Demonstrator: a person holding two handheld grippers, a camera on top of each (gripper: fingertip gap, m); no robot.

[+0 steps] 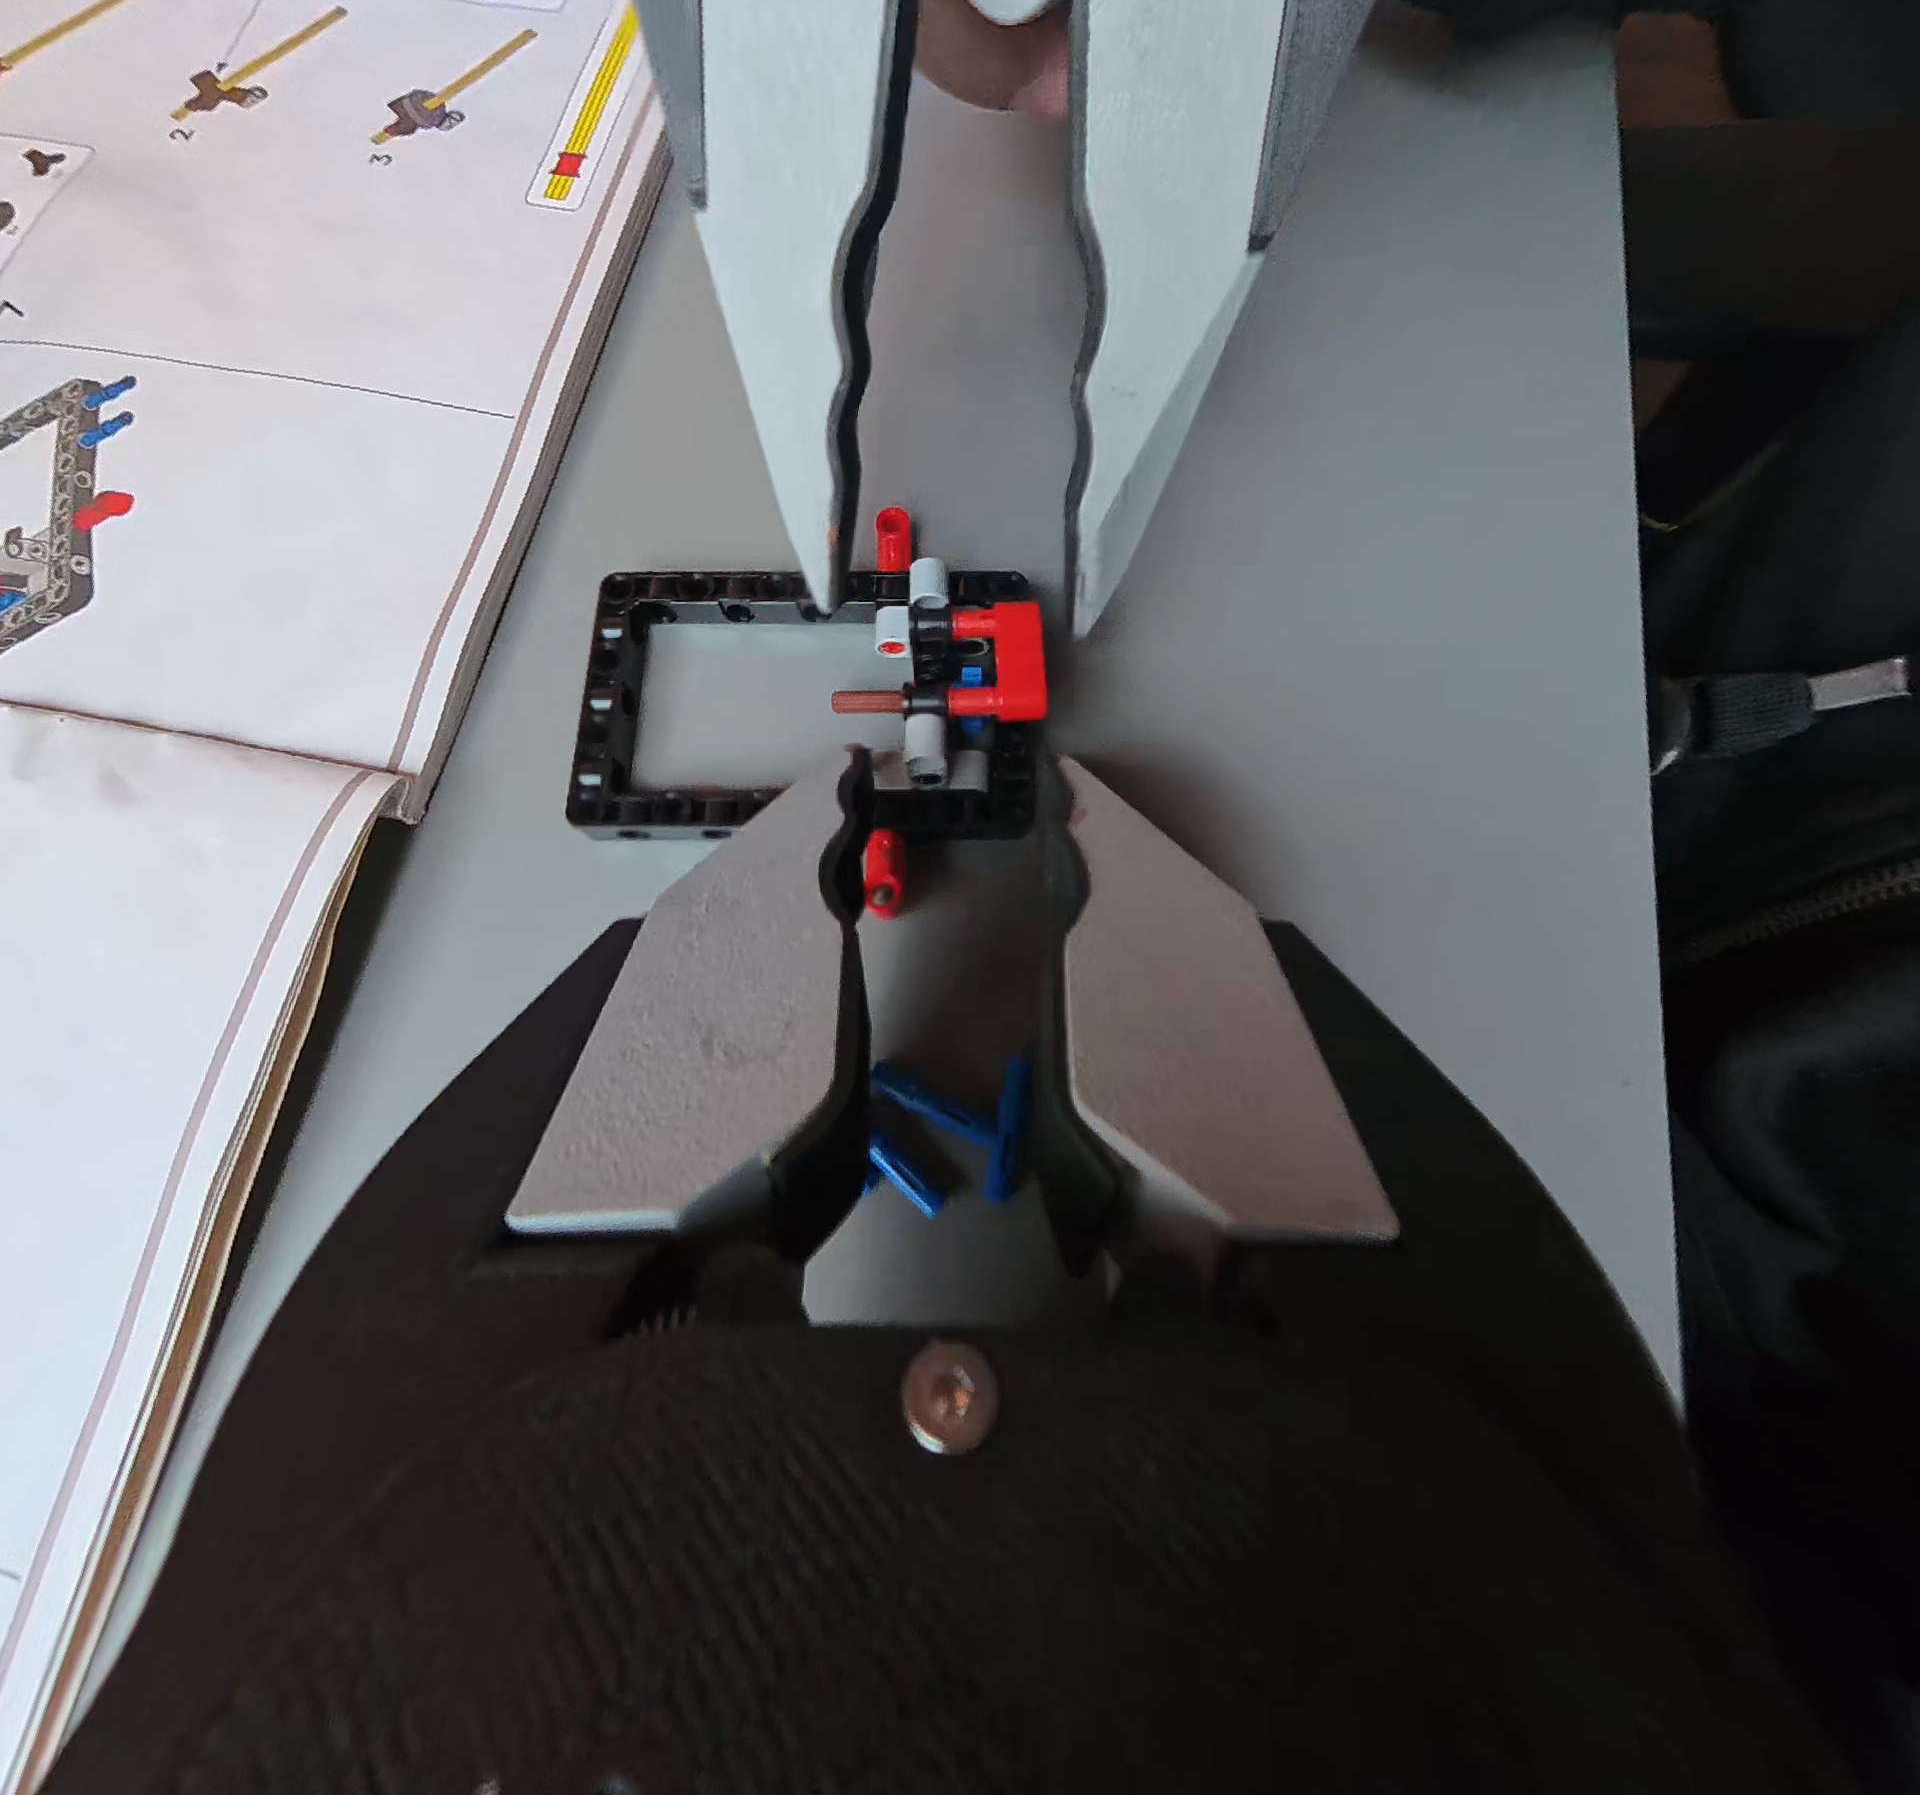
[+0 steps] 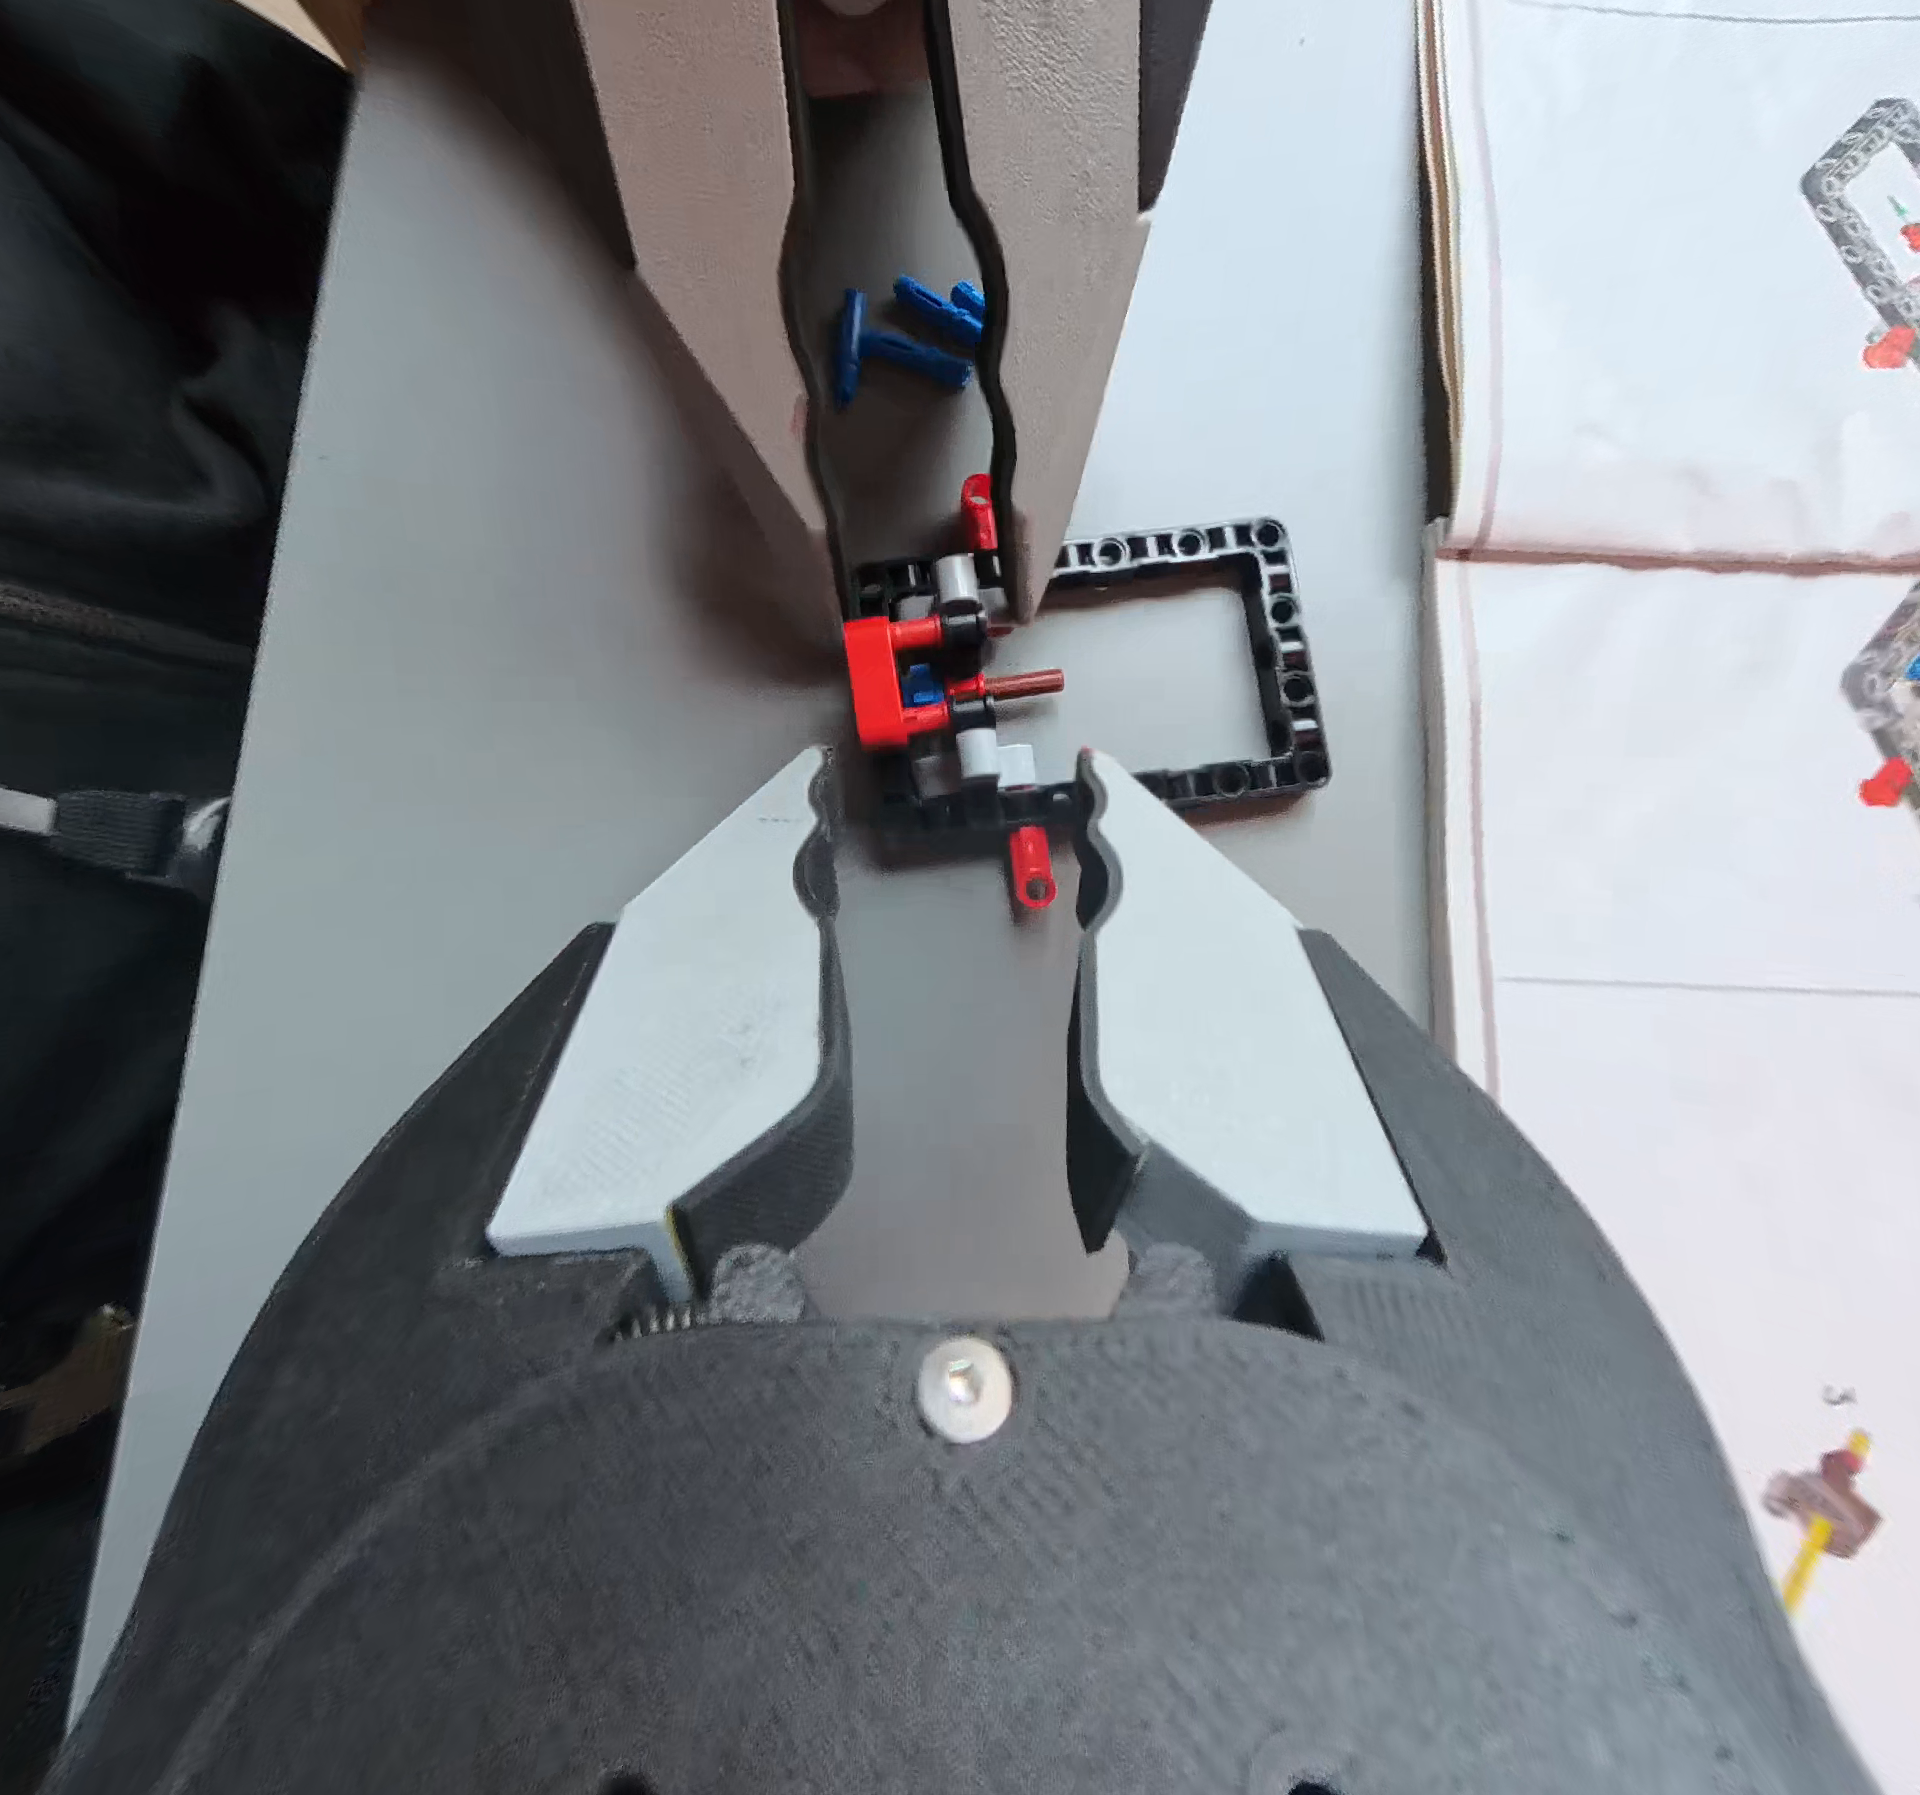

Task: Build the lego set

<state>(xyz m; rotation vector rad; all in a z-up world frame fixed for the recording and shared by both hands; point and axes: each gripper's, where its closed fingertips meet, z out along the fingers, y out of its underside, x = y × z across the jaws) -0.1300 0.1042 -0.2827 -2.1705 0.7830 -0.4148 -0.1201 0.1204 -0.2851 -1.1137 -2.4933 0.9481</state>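
A black rectangular frame (image 1: pixel 623 696) (image 2: pixel 1283 665) lies flat on the grey table (image 1: pixel 1351 498). One end carries a red bracket (image 1: pixel 1013 659) (image 2: pixel 871 685), grey connectors (image 1: pixel 928 582), a brown axle (image 1: pixel 862 701) (image 2: pixel 1029 680) and a red pin on each long side (image 1: pixel 890 535) (image 2: pixel 1029 867). My left gripper (image 1: pixel 956 777) (image 2: pixel 932 597) and my right gripper (image 2: pixel 956 763) (image 1: pixel 954 607) face each other across that end. Both are open, with tips down at the frame's long sides and the red bracket between them. Neither is closed on anything.
Loose blue pins (image 1: pixel 935 1132) (image 2: pixel 914 343) lie on the table between the left gripper's fingers. An open instruction booklet (image 1: pixel 260 395) (image 2: pixel 1662 810) lies beside the frame. Dark fabric and a strap (image 1: pixel 1787 810) (image 2: pixel 125 498) lie past the table's edge. Left and right tips are no more than a few centimetres apart.
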